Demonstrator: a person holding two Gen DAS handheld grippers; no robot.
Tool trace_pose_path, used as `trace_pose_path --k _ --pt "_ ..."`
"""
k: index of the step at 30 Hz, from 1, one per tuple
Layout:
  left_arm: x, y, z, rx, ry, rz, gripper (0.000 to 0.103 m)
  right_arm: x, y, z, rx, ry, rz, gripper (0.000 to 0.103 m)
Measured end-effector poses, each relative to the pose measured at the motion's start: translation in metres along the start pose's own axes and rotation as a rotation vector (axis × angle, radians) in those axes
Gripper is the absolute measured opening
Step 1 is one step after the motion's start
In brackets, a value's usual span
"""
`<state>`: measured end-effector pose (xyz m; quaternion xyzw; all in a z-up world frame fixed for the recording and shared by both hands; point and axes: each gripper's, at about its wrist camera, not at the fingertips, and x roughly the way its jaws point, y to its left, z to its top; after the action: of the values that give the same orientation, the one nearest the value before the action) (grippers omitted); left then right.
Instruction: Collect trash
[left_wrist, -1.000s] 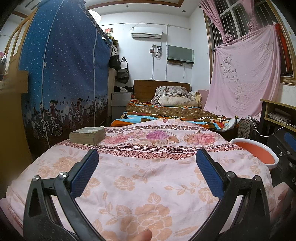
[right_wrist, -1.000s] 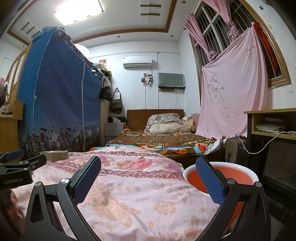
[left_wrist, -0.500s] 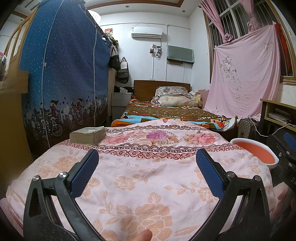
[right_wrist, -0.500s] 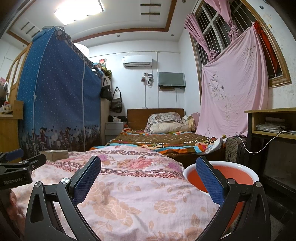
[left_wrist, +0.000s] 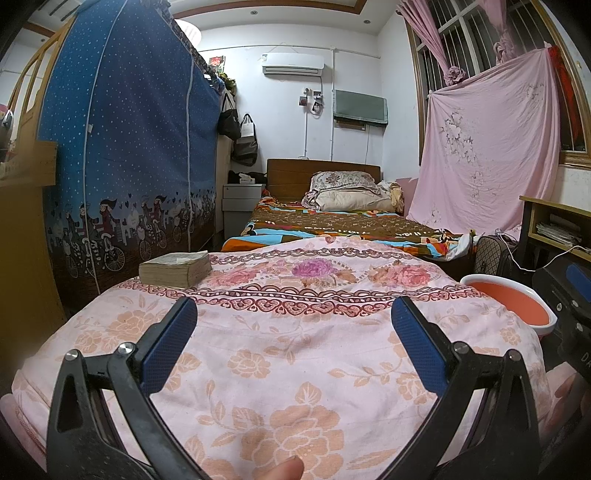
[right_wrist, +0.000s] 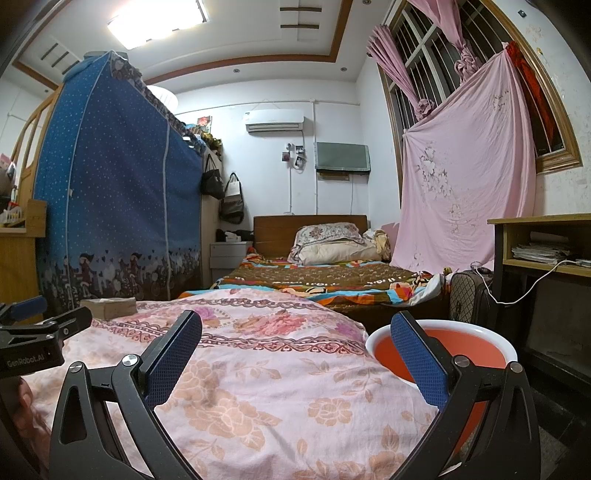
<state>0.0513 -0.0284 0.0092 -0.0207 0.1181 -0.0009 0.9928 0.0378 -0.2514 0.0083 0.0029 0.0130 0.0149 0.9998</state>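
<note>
My left gripper (left_wrist: 293, 317) is open and empty, held just above the pink floral bedspread (left_wrist: 295, 354). My right gripper (right_wrist: 295, 332) is open and empty, over the bedspread's right edge (right_wrist: 266, 369). An orange basin with a white rim (right_wrist: 461, 347) stands on the floor right of the bed, behind my right finger; it also shows in the left wrist view (left_wrist: 509, 306). A thick worn book (left_wrist: 175, 268) lies at the bedspread's far left, also in the right wrist view (right_wrist: 109, 308). I see no loose trash on the bed.
A blue fabric wardrobe (left_wrist: 122, 166) stands at left. A second bed with a brown blanket (left_wrist: 332, 221) lies beyond. A wooden desk (right_wrist: 543, 243) and a patterned bag (right_wrist: 469, 299) with a white cable stand at right. A pink sheet (left_wrist: 480, 147) covers the window.
</note>
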Motion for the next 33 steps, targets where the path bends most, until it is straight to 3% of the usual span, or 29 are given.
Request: trace_pose_path --k 33 --pt "-0.0019 -0.0002 0.0009 -0.008 0.006 -0.011 0.092 -0.0004 0.0015 -0.0026 0.001 0.005 0.001 0.103"
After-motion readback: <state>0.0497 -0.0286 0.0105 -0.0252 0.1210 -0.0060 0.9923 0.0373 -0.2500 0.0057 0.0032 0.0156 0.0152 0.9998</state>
